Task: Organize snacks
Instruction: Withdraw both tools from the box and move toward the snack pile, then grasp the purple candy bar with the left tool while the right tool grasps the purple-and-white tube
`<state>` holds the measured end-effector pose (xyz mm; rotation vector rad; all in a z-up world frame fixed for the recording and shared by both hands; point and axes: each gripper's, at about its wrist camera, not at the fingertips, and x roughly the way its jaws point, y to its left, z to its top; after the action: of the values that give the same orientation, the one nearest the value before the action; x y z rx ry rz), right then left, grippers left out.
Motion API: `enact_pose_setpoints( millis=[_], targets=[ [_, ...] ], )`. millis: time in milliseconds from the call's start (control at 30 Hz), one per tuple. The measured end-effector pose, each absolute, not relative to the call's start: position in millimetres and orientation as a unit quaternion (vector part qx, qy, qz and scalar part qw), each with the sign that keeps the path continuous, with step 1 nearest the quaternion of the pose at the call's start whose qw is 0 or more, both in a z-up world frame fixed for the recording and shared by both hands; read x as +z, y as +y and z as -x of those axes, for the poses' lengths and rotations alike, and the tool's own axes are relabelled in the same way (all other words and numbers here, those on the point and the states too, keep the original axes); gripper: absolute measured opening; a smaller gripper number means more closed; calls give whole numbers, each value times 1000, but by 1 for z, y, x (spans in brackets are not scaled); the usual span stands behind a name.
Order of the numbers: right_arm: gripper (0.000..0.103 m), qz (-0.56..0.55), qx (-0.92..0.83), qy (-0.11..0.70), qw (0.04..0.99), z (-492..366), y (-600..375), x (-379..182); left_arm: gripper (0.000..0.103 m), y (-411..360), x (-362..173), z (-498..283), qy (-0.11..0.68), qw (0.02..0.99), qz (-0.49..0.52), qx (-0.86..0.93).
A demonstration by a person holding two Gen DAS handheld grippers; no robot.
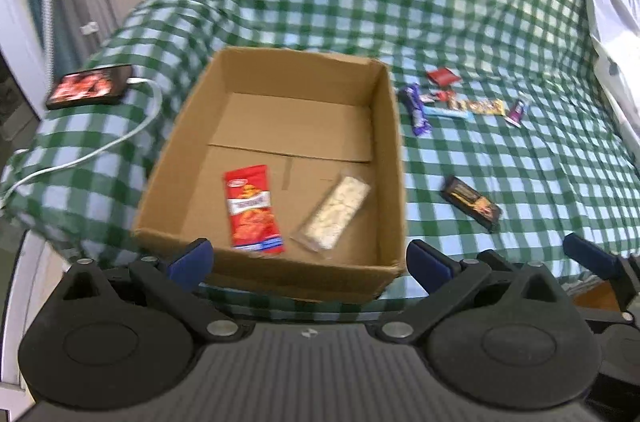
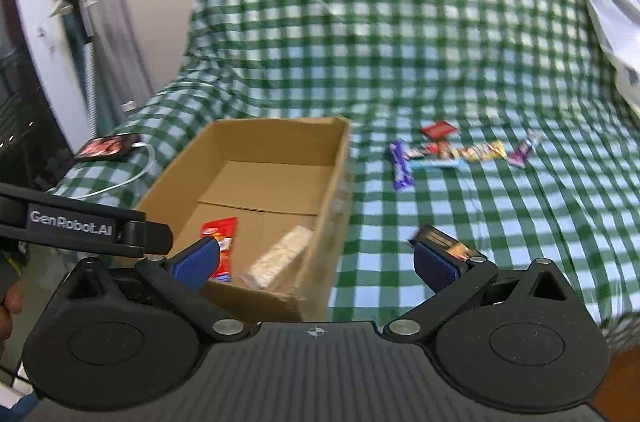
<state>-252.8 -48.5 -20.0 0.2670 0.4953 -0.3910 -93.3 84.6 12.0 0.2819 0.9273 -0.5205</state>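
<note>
Both tongs, left [image 1: 310,260] and right [image 2: 316,262], spread wide, seemingly level, before cardboard box [image 1: 390,126]

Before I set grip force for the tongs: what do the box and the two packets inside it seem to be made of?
The box looks like plain brown corrugated cardboard, matte, with a flap seam across its floor. The red packet seems to be glossy printed plastic film. The clear packet looks like transparent film, since its pale, lumpy bar shows through. Blur leaves finer texture uncertain.

Matt brown cardboard box [image 1: 276,126] on my soft, creased checked cloth [image 1: 500,182]. Inside it, a glossy red plastic packet [image 1: 252,210] and clear-wrapped bar [image 1: 334,212].
</note>
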Motion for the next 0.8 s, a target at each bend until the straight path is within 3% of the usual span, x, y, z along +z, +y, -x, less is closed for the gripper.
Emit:
enact_pose_setpoints(
  millis=[433,800],
  targets=[
    [102,-184,-332,240,894,253,-202,-47,103,-79,-17,43,465,816,-178,-293],
    [102,-206,-450,172,852,186,-417,-87,103,-249,-106,-44,467,804,-200,-310]
  ],
)
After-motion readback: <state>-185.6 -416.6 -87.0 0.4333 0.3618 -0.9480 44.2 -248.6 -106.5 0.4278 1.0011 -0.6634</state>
